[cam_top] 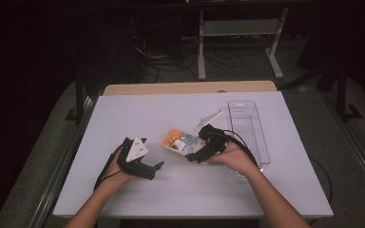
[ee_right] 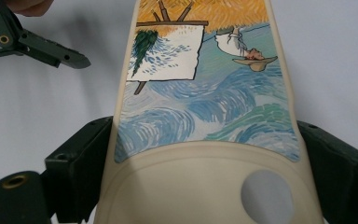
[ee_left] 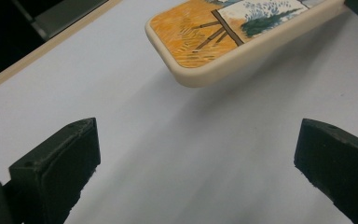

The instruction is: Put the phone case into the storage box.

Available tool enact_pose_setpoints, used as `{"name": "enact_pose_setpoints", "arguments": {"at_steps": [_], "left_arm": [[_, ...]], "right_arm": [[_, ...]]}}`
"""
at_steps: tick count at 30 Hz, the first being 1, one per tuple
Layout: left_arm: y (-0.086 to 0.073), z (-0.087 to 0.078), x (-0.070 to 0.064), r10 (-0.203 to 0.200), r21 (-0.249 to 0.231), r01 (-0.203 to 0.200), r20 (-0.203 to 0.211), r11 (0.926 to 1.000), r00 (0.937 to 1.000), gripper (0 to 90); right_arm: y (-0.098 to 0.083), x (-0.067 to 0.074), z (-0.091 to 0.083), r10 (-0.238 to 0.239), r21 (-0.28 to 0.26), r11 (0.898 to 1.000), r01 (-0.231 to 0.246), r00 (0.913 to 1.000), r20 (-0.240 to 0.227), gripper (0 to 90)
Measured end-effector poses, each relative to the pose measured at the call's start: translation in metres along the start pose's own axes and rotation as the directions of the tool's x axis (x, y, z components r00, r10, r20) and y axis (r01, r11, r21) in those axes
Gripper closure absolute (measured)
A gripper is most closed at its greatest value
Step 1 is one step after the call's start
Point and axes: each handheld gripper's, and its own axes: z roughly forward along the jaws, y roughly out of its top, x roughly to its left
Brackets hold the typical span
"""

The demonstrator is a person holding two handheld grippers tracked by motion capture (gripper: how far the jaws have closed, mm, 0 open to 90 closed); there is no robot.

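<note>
Your left gripper sits low over the surface with its fingers spread wide and nothing between them; the phone case lies ahead of them and a little to the right, its orange end nearest, raised off the white top with a shadow beneath. Your right gripper has the case: its fingers are closed against the two long edges at the camera-hole end, so the painted back runs straight out from between them, towards the left gripper's tip farther off. I judge this to be the carry or hand-over step, the case lifted and held at one end while the free hand waits. The next move likely calls for bringing the left fingers forward until the orange end sits squarely between them, then closing gently on the rim, keeping the right grip firm so the case does not tilt. The clear tray stands beyond your right hand.
</note>
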Motion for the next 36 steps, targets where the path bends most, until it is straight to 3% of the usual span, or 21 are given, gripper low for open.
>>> {"name": "enact_pose_setpoints", "arguments": {"at_steps": [4, 14, 23, 27, 29, 34, 35, 36], "left_arm": [[0.0, 0.0, -0.002, 0.049, 0.019, -0.048, -0.015, 0.9987, 0.9987, 0.0], [0.0, -0.001, -0.006, 0.098, 0.012, -0.098, -0.053, 0.9952, 0.9938, 0.0], [0.001, 0.0, -0.011, 0.16, 0.012, -0.16, -0.086, 0.9871, 0.9833, 0.0], [0.001, 0.001, -0.013, 0.186, 0.014, -0.185, -0.103, 0.9826, 0.9772, 0.0], [0.001, 0.0, -0.014, 0.211, 0.028, -0.209, -0.108, 0.9774, 0.9715, 0.0], [0.001, 0.001, -0.017, 0.227, 0.023, -0.226, -0.123, 0.9738, 0.966, 0.0], [0.001, 0.002, -0.018, 0.234, 0.018, -0.234, -0.127, 0.9721, 0.9639, 0.0], [0.001, 0.001, -0.017, 0.259, 0.034, -0.257, -0.133, 0.9659, 0.9568, 0.0]], "right_arm": [[0.0, 0.0, 0.0, 0.001, 0.001, 1.0, -0.001, 1.0, -0.001, 10.7], [0.0, 0.0, 0.0, 0.003, 0.002, 1.0, -0.003, 1.0, -0.001, 10.7], [0.0, 0.0, 0.0, 0.003, 0.003, 1.0, -0.003, 1.0, 0.001, 10.7], [0.0, 0.0, 0.0, 0.007, 0.003, 1.0, -0.007, 1.0, 0.003, 10.7], [-0.001, -0.003, 0.001, -0.039, 0.012, 0.999, 0.039, 0.9991, 0.016, 10.7], [0.0, -0.002, 0.001, -0.03, 0.012, 0.999, 0.03, 0.9994, 0.017, 10.8], [-0.001, -0.002, 0.001, -0.033, 0.012, 0.999, 0.032, 0.9993, 0.017, 10.8], [-0.001, -0.002, 0.001, -0.032, 0.012, 0.999, 0.032, 0.9993, 0.017, 10.8]]}}
